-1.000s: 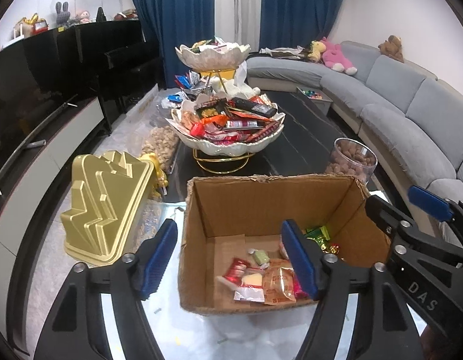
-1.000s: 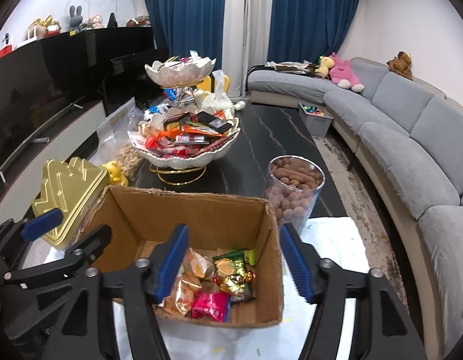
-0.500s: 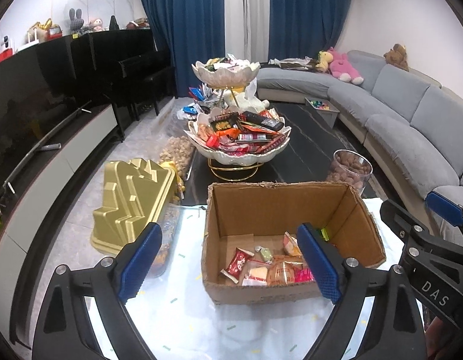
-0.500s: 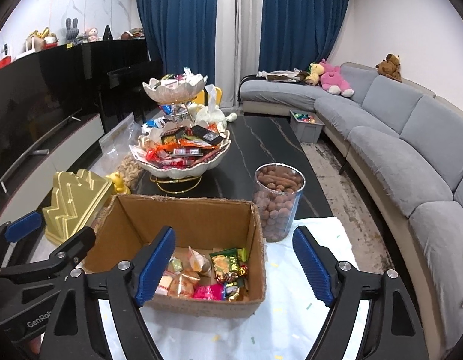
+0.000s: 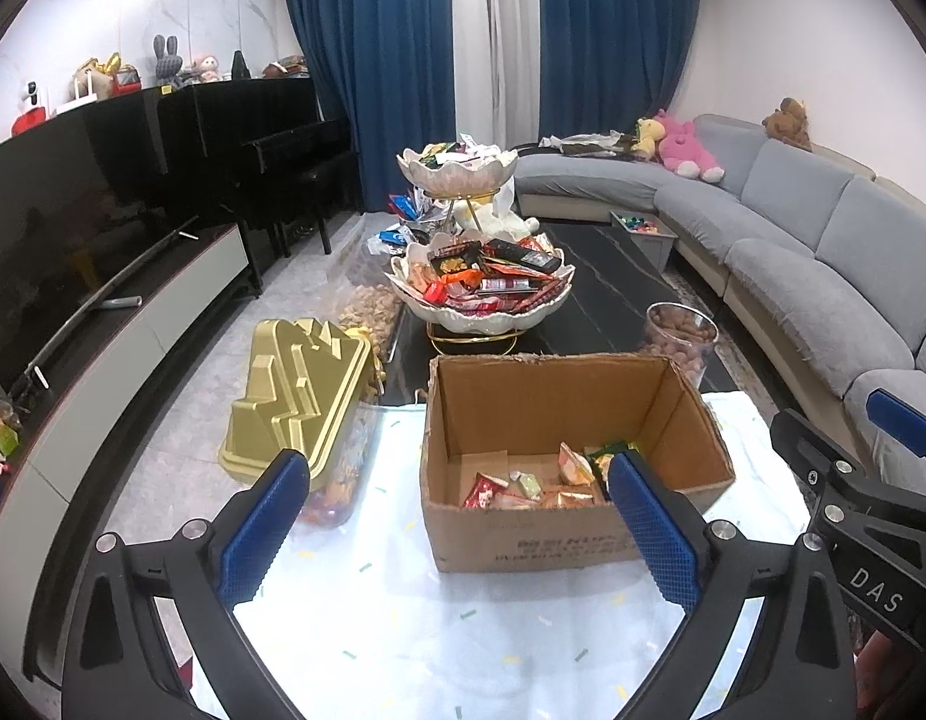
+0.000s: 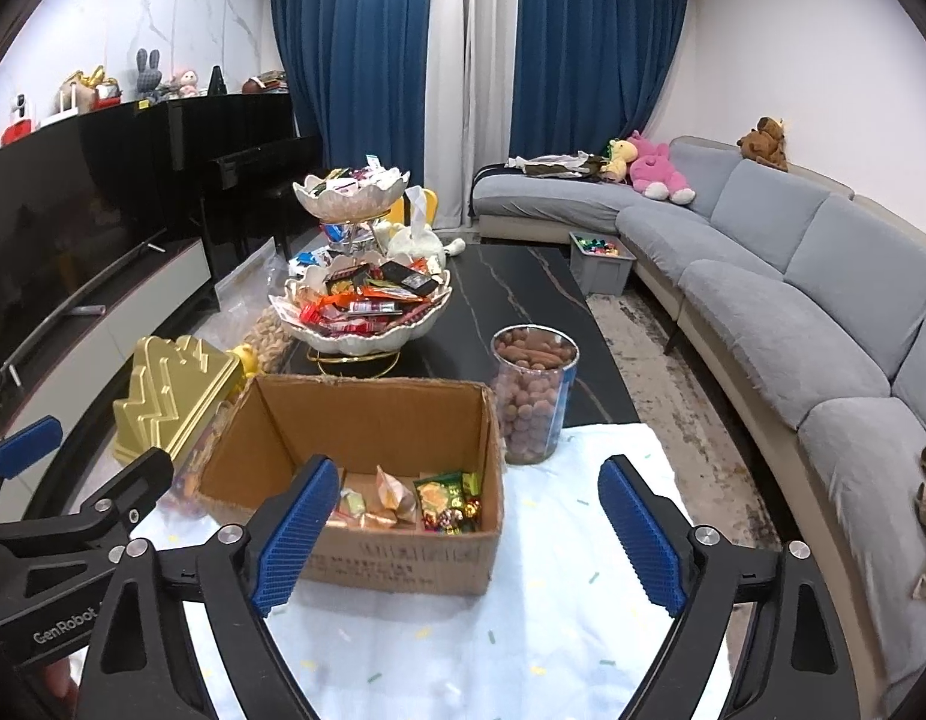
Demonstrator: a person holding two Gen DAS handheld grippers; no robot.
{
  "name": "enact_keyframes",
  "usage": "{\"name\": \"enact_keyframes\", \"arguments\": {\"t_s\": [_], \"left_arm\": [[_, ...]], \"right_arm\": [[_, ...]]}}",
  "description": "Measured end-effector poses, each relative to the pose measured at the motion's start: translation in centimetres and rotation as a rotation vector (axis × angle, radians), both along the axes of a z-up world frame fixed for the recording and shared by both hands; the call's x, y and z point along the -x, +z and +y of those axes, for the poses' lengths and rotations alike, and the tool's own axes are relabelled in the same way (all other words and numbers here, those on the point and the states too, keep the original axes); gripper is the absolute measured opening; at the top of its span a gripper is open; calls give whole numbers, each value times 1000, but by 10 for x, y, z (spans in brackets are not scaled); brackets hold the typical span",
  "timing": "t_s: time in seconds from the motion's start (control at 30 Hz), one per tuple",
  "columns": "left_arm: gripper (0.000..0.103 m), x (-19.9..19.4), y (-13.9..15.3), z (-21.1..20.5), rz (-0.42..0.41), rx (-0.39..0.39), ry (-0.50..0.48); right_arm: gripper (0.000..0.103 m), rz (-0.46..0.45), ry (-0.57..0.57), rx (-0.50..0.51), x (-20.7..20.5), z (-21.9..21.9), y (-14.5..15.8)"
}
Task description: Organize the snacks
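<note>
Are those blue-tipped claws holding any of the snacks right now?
No. The left gripper and right gripper have just been opening and stand wide with nothing between them; the snacks lie loose in the cardboard box.

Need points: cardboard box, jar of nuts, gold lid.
cardboard box (image 6: 403, 564), right wrist view, front wall.
jar of nuts (image 6: 532, 414), right wrist view, clear side.
gold lid (image 5: 295, 402), left wrist view, stepped top.

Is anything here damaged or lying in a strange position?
Yes. The gold container lies tilted against other things left of the cardboard box, not flat. The box's top rim is torn and ragged, without flaps.
</note>
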State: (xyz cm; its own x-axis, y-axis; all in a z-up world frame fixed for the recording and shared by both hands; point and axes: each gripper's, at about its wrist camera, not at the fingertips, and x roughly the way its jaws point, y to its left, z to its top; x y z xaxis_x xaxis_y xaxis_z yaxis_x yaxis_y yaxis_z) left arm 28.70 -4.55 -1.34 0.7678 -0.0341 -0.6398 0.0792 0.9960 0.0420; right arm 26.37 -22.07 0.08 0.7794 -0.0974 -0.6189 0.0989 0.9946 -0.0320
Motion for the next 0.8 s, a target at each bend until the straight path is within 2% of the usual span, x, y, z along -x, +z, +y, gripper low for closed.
{"name": "enact_keyframes", "arguments": {"t_s": [0.8], "left_arm": [[102, 94, 0, 1, 6, 6, -8]], "right_arm": [[90, -12, -10, -16, 101, -7, 3]]}}
